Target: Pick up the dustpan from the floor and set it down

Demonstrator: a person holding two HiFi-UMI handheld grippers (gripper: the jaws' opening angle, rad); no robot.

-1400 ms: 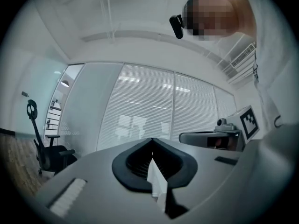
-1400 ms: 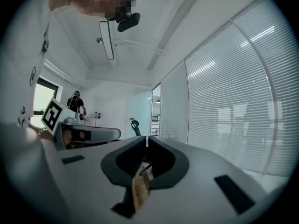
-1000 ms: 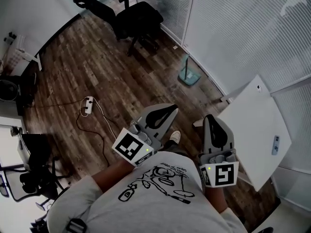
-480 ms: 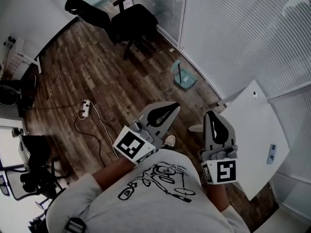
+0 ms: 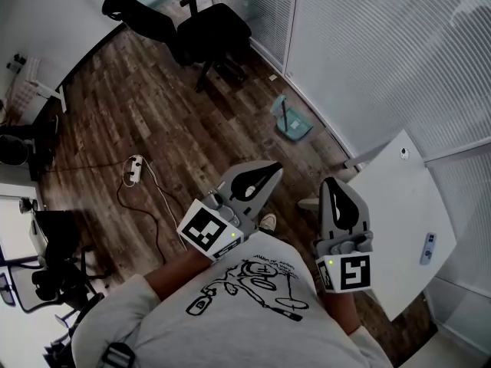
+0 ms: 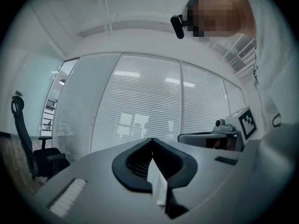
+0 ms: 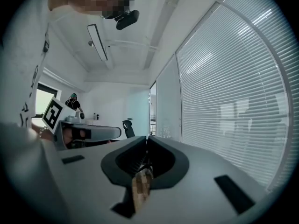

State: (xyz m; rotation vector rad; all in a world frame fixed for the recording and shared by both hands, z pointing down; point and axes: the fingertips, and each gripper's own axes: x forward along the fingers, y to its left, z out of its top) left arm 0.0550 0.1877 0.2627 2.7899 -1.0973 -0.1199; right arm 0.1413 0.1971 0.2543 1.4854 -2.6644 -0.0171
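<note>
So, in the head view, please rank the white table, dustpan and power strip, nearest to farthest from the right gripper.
From the right gripper:
1. white table, just to its right
2. dustpan, on the floor ahead
3. power strip, on the floor, far left

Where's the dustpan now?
Head view, right of centre: the dustpan lies on the floor beside the blind-covered wall, between the black chair and the white table.

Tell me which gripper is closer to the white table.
Right. The right gripper is close by the white table's left edge. The left gripper is farther off, on the far side of the right one from the table.
</note>
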